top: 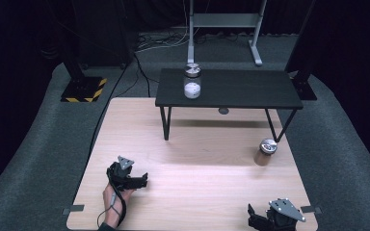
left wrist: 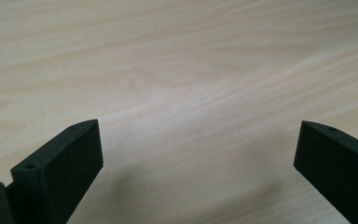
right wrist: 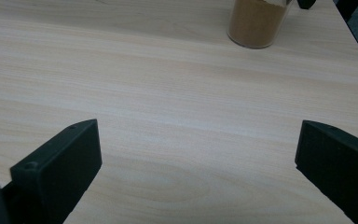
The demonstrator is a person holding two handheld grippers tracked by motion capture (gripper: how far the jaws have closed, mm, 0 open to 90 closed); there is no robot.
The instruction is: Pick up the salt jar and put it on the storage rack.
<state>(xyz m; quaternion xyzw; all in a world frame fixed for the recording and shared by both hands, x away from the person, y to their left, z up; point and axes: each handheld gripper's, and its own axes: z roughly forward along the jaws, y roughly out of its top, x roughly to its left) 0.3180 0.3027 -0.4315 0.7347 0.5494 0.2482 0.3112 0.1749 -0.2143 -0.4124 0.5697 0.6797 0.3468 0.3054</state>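
A jar of brown powder [top: 265, 152] with a metal lid stands on the light wooden table [top: 197, 183] at the right, beside a leg of the small black shelf [top: 231, 89]. The same brown jar [right wrist: 257, 22] appears ahead in the right gripper view. On the shelf stands a clear jar of white powder [top: 192, 82]. My left gripper [top: 142, 180], held by a hand, rests on the table at the front left, open with nothing between its jaws [left wrist: 198, 154]. At the front right edge my right gripper [top: 255, 216] lies open and empty [right wrist: 198, 154].
The black shelf stands on thin legs over the far part of the table. Grey carpet surrounds the table, with cables, a metal stand [top: 224, 21] and a yellow-black striped base [top: 84, 90] beyond. Bare wood lies between the two grippers.
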